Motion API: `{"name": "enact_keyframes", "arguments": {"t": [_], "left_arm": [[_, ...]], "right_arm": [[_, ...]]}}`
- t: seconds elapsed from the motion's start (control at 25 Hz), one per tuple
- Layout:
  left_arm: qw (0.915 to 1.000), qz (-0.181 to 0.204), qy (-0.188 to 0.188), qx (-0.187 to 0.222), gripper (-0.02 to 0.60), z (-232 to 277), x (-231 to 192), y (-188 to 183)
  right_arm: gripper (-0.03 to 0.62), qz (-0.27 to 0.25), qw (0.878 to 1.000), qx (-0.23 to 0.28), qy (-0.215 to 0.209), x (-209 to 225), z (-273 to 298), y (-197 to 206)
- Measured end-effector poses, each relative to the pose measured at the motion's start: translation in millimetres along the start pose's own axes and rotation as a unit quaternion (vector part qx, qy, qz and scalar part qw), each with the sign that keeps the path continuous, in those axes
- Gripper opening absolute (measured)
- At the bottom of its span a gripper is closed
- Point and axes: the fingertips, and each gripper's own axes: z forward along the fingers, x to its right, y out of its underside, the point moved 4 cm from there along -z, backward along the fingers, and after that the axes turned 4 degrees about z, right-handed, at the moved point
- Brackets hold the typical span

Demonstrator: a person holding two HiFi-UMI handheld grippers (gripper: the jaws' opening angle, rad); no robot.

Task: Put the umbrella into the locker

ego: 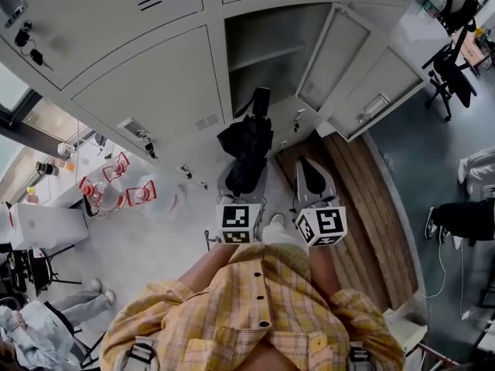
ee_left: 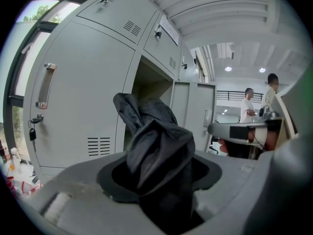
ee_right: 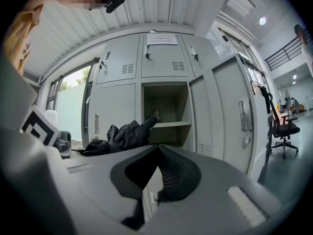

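Black cloth of the folded umbrella (ego: 246,149) fills the left tongs (ego: 241,182), which are closed on its bunched canopy. In the left gripper view the fabric rises thick between the two jaws. The umbrella's handle end (ego: 261,99) points toward the open locker (ego: 267,29) and shows against the lower part of the opening. I cannot tell whether it is already past the front edge.

The right tongs (ego: 312,175) are just beside the left ones. Their tips meet and they hold nothing.

There is one open compartment, with one shelf (ego: 267,56) across it. Its door (ego: 334,52) is swung out at the right side of the opening, and the right tongs are just below this door in the head view. Next to it is a second grey panel with a handle (ego: 375,107). I cannot tell if that one is open or closed. Left of the opening the closed doors (ego: 147,91) make a flat grey wall. A bunch of keys (ego: 31,52) hangs from one lock there.

A bench (ego: 46,222) stands at the left with some red-labelled bottles (ego: 116,188) near it, well apart from the umbrella. One black office chair (ego: 452,68) is at the far right, and a strip of wooden floor (ego: 363,207) runs under the right tongs. Two people (ee_left: 248,104) stand far behind in the left gripper view. There are two marker cubes (ego: 236,222), one on each tool, above the yellow checked shirt (ego: 263,308).
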Motion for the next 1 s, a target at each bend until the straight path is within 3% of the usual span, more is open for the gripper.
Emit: {"name": "enact_keyframes", "arguments": {"t": [0.32,1.0], "left_arm": [[0.9998,-0.004,-0.012,-0.017,0.256,28.4,-4.6,3.6],[0.9955,-0.049,-0.054,-0.06,0.256,110.7,-16.8,8.9]], "right_arm": [[-0.011,0.005,1.0,-0.002,-0.016,17.0,24.2,-1.2],[-0.011,0.02,0.998,-0.011,-0.062,58.5,63.2,2.5]]}}
